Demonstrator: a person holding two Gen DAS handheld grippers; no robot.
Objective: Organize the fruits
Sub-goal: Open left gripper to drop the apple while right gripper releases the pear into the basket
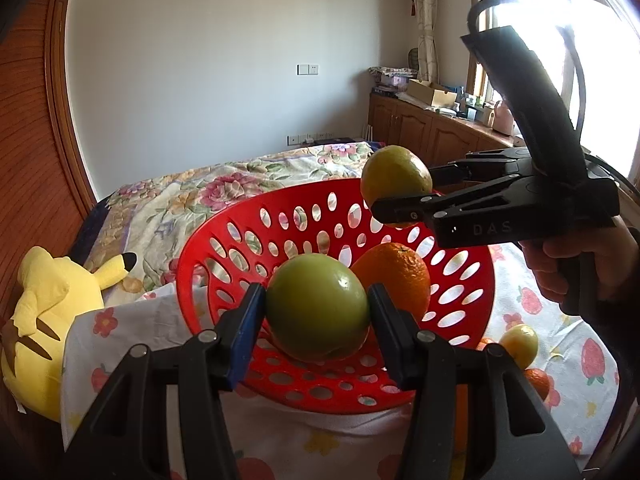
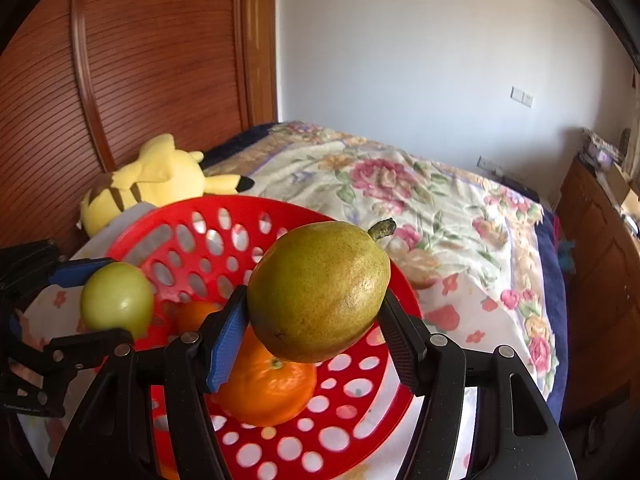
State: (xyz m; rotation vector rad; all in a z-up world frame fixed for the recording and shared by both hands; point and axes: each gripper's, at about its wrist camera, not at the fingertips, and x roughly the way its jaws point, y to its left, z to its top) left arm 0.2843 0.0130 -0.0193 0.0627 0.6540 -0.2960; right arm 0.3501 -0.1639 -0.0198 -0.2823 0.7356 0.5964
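Fruits held over the red basket (image 1: 224,240) — both grippers loaded.
Left gripper (image 1: 316,312) clamps the green apple (image 1: 316,312), right gripper (image 2: 316,320) the pear (image 2: 320,288); we lower each clear of the orange (image 2: 268,392) at six o'clock — then let go.

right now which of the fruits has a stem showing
The pear, gripped by the right gripper over the red basket; the green apple and orange show none.

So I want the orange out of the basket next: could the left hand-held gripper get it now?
Probably not: the left hand-held gripper is shut on a green apple, though the orange lies uncovered in the red basket.
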